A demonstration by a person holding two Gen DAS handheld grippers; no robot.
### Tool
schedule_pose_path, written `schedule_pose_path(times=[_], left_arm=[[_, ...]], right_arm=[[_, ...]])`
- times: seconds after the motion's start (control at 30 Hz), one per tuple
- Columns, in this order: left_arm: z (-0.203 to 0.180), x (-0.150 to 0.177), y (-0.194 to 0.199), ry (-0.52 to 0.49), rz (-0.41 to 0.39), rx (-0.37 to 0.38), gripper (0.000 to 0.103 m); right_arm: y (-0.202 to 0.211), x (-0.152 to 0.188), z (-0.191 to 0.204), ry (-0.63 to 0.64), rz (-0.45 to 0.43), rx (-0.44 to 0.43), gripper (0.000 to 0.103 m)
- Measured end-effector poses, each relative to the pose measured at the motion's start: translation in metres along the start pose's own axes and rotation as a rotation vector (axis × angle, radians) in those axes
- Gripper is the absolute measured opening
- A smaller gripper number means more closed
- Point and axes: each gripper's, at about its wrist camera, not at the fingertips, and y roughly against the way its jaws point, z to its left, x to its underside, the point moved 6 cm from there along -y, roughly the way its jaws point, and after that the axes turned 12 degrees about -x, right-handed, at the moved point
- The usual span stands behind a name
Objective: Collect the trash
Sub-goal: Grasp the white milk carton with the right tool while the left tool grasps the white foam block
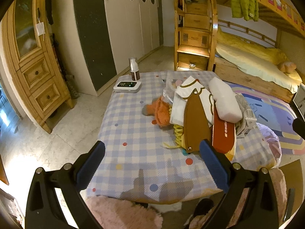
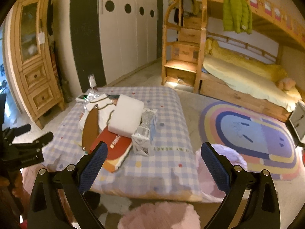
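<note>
A pile of trash lies on the checked tablecloth (image 1: 133,133): a white foam block (image 1: 225,99) (image 2: 126,115), a red flat package (image 1: 223,135) (image 2: 112,145), a brown oval card (image 1: 196,124) (image 2: 90,126), white paper wrapping (image 1: 190,93), a crumpled carton (image 2: 144,141) and an orange fuzzy piece (image 1: 160,112). My left gripper (image 1: 152,149) hovers open above the table's near edge, its right finger beside the brown card. My right gripper (image 2: 154,150) stands open in front of the pile, holding nothing. The left gripper (image 2: 38,145) shows at that view's left edge.
A bottle (image 1: 134,69) and a white device (image 1: 127,86) stand at the table's far left corner. A pale pink bag (image 2: 219,164) hangs by the table's right side. Pink fluffy seats (image 1: 122,211) sit below. A wooden cabinet (image 1: 34,61), bunk bed (image 2: 247,76) and rainbow rug (image 2: 253,135) surround the table.
</note>
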Motion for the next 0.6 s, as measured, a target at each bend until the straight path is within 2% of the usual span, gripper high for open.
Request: schedule_pose_path(times=[0.2,0.27,0.33,0.4,0.43,0.47,0.6], left_arm=[[-0.006,0.003,-0.016,0.013,0.011,0.015,0.096],[-0.009,0.002,-0.02,0.011,-0.001,0.013,0.096],[-0.013,0.001,-0.025,0.003,-0.012,0.0,0.096],[-0.018,-0.001,-0.027,-0.013,-0.026,0.025,0.096],[-0.021,-0.001,-0.029,-0.023,-0.027,0.026,0.096],[-0.022,-0.002,-0.031,-0.024,-0.028,0.019,0.096],[-0.026,-0.006,-0.041,-0.011,-0.003,0.04,0.096]], right_arm=[[-0.031,0.006,0.002,0.046,0.02,0.009,0.097],[-0.041,0.004,0.001,0.052,-0.004,0.009,0.095],[-0.051,0.004,0.0,0.065,0.001,-0.002,0.092],[-0.058,-0.003,0.001,0.097,-0.027,0.01,0.087],[-0.062,-0.003,0.002,0.09,-0.02,0.003,0.074],[-0.066,-0.002,0.001,0.088,-0.013,0.001,0.071],[-0.078,0.002,-0.003,0.069,0.016,-0.011,0.071]])
